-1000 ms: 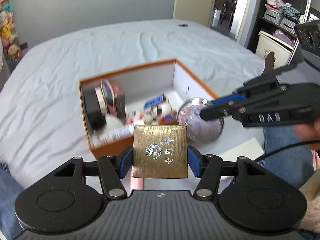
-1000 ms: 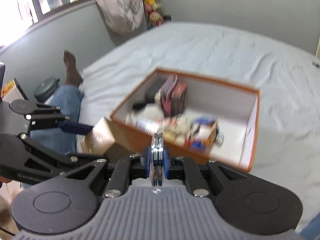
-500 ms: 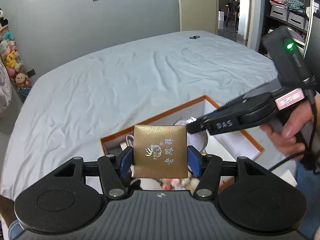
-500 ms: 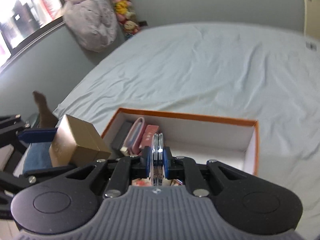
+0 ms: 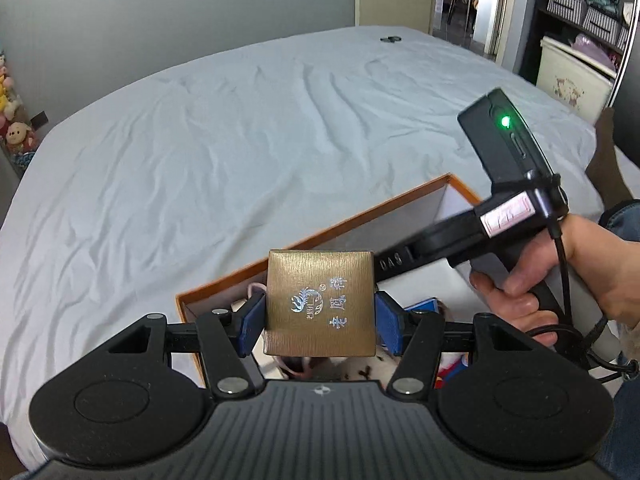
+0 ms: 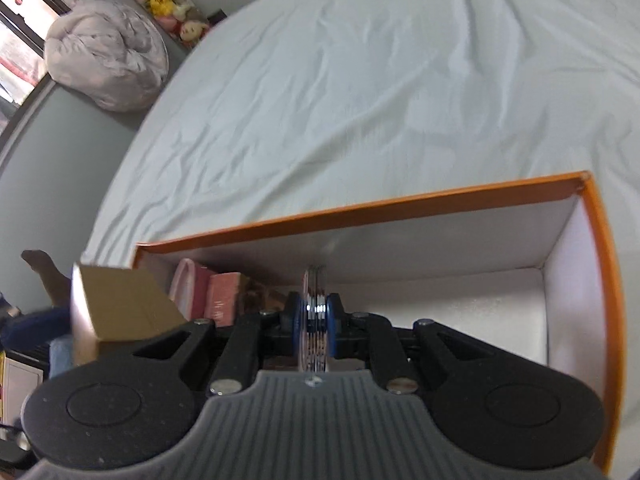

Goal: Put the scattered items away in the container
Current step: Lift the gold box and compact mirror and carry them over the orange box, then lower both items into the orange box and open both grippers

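My left gripper is shut on a gold box with silver characters and holds it above the near left part of the orange box on the bed. My right gripper is shut on a thin round silver compact, held edge-on over the orange box. The gold box also shows at the left of the right wrist view. Inside the orange box lie a pink case and other small items, mostly hidden by the grippers.
The orange box sits on a bed with a wrinkled pale sheet. The right gripper's handle and the hand on it cross the box's right side. Shelves with baskets stand at the far right. A grey bundle lies beyond the bed.
Both grippers have moved forward and down over the orange box, each still holding its item. The box now fills more of the right wrist view.
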{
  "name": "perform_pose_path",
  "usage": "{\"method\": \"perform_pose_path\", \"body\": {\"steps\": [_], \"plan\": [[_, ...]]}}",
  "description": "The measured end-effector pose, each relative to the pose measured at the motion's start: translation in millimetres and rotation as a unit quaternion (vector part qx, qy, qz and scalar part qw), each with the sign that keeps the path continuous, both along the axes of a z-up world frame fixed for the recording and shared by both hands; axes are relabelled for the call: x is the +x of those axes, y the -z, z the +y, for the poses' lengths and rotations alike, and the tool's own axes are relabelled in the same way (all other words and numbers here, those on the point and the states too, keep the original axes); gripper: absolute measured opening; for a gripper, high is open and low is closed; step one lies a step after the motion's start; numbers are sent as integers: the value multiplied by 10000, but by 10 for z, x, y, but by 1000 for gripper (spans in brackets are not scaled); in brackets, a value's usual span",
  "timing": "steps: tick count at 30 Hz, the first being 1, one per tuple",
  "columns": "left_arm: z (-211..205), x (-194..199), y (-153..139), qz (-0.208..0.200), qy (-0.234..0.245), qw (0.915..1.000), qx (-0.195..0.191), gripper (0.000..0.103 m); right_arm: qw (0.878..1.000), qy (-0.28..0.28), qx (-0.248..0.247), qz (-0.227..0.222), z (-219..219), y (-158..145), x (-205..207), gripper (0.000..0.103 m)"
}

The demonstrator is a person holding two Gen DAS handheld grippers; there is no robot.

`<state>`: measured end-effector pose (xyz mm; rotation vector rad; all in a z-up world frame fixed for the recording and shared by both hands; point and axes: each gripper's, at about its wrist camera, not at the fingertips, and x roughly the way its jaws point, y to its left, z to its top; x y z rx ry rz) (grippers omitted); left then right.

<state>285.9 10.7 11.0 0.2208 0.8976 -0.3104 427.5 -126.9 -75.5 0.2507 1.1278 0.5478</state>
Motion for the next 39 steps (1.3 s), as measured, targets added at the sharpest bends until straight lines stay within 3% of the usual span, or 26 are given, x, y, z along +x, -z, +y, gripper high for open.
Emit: {"method": "perform_pose_path", "body": {"steps": [3,13,16,24,27,31,39], "plan": [[-3,50,-47,-118,105,9999,47,67,9996,-69,-266,72,-3,80,78,15],[36,-63,-125,-272,208,9994,-50,68,9991,-77,-143,381,12,271,192,22],[-19,13,-150,-216,323,9992,91,68,9980,-274,-488,282,166,321,196,30],[-180,85,-64,-208,514,9985,35,68,9979,-161,-485,402,-66,257,160,28],[-313,176,-23,-99,745,9972,64,68,9968,-225,-703,304,-190,24,86,28],[-558,304,137,61,1161,9920,499,67,9893,-715,-1270,53,-299,-264,-50,28],[-737,478,536,377,1464,9839,954,68,9720,-1451,-1704,-721,-357,-259,-306,22]]}}
